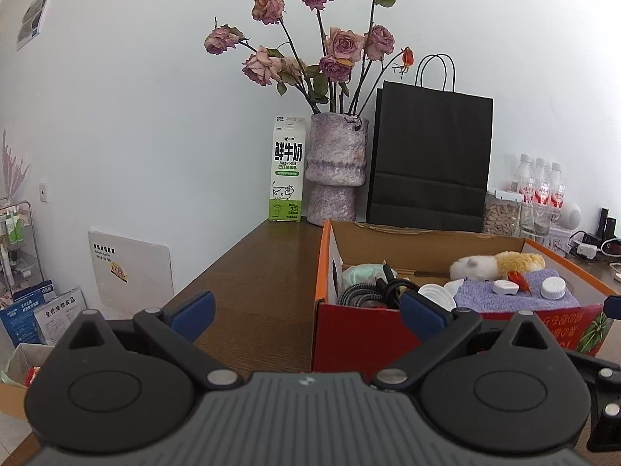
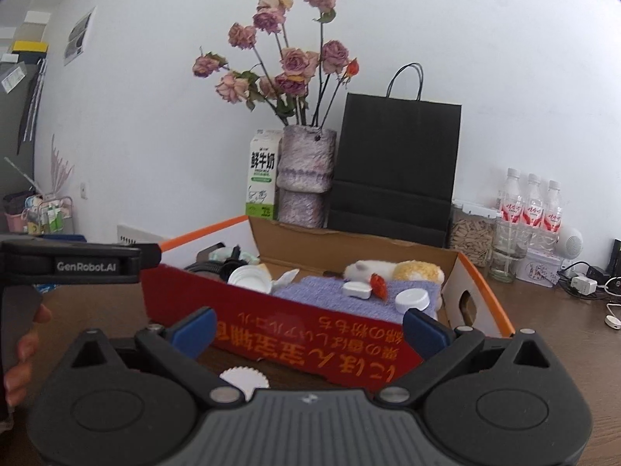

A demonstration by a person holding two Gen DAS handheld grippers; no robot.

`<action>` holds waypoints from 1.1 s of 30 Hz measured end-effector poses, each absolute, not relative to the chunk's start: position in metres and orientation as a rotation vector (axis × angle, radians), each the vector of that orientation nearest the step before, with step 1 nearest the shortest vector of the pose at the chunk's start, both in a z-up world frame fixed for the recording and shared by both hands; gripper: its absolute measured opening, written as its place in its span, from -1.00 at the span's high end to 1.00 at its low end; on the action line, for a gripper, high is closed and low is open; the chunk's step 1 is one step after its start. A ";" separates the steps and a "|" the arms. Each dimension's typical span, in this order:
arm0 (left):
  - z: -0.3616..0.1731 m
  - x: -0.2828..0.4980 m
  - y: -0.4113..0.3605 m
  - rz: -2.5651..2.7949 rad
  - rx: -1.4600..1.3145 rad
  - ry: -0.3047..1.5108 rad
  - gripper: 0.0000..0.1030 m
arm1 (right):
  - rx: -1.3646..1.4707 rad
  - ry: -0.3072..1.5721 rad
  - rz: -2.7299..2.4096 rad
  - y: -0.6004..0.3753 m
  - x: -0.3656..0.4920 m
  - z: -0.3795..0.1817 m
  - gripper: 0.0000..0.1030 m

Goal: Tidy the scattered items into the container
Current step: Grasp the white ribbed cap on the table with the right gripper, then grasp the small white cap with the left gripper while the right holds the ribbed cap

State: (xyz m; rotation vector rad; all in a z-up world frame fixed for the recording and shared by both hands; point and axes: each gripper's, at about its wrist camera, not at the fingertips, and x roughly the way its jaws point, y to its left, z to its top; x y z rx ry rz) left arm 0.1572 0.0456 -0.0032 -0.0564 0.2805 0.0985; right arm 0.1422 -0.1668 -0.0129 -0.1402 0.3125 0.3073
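Note:
A red and orange cardboard box (image 1: 357, 334) (image 2: 310, 334) stands on the brown table. It holds a purple cloth (image 2: 333, 299), a plush toy (image 2: 392, 270), white caps (image 2: 412, 299), a white lid (image 2: 248, 277), a black cable (image 1: 368, 295) and a small red item (image 2: 378, 285). A white fluted paper cup (image 2: 244, 380) lies on the table in front of the box, just below my right gripper. My left gripper (image 1: 306, 310) is open and empty, at the box's left front corner. My right gripper (image 2: 308, 330) is open and empty, in front of the box's red wall.
Behind the box stand a milk carton (image 1: 286, 171), a vase of dried roses (image 1: 335, 167) and a black paper bag (image 1: 429, 163). Water bottles (image 2: 531, 206), a jar (image 2: 471, 233) and chargers (image 2: 582, 283) sit at the right. The table's left edge (image 1: 217, 268) drops to the floor.

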 end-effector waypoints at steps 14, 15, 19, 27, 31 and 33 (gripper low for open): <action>-0.010 0.149 0.059 0.097 -0.037 0.363 -1.00 | -0.168 0.543 0.401 -0.138 0.162 -0.035 -0.52; -0.010 0.148 0.059 0.095 -0.035 0.366 -1.00 | -0.167 0.560 0.401 -0.137 0.165 -0.036 -0.43; -0.011 0.148 0.058 0.083 -0.023 0.383 -1.00 | -0.119 0.635 0.428 -0.137 0.178 -0.040 0.23; -0.012 0.152 0.057 0.073 -0.019 0.412 -1.00 | -0.045 0.540 0.398 -0.154 0.171 -0.032 0.25; -0.013 0.154 0.057 0.068 -0.017 0.431 -1.00 | -0.030 0.519 0.386 -0.164 0.169 -0.029 0.25; -0.014 0.155 0.055 0.068 -0.008 0.437 -1.00 | -0.032 0.506 0.375 -0.171 0.168 -0.028 0.25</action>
